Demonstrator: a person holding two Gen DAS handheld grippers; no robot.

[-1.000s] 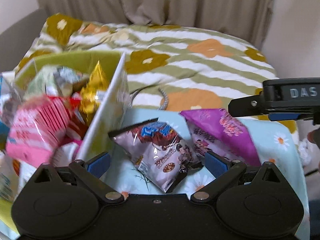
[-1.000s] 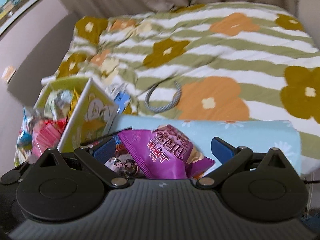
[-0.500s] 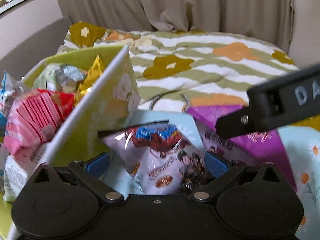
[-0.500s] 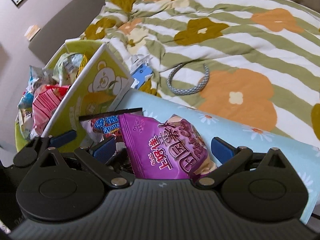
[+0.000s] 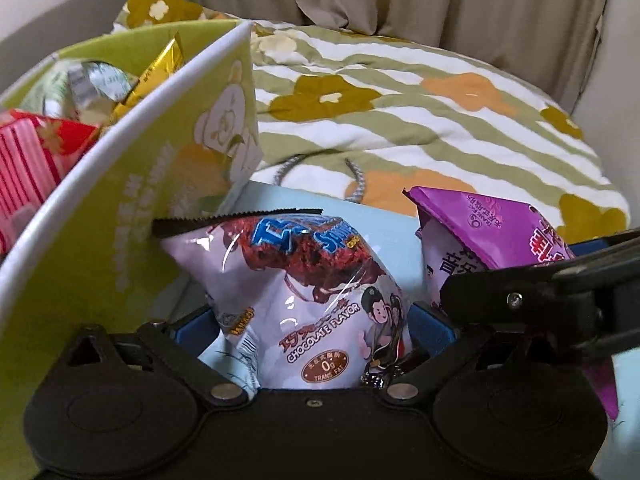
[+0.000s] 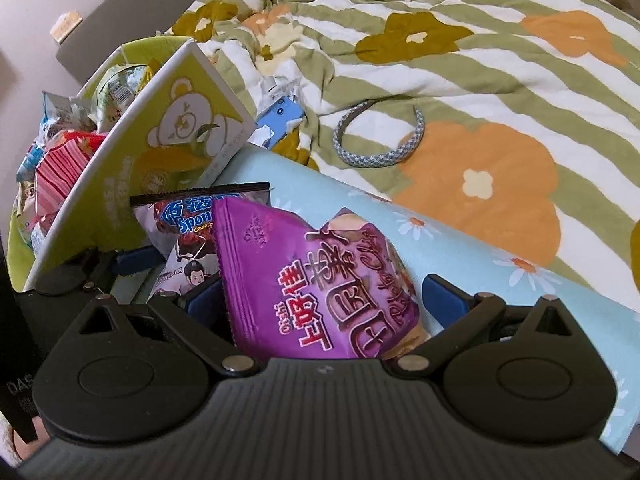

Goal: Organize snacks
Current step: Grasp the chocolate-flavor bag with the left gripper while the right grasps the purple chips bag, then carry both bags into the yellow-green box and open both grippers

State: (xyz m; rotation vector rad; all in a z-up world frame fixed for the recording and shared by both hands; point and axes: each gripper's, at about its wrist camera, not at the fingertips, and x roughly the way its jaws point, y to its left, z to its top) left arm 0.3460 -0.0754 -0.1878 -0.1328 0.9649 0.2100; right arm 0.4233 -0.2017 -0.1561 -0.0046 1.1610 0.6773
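Purple chip bag between right tool
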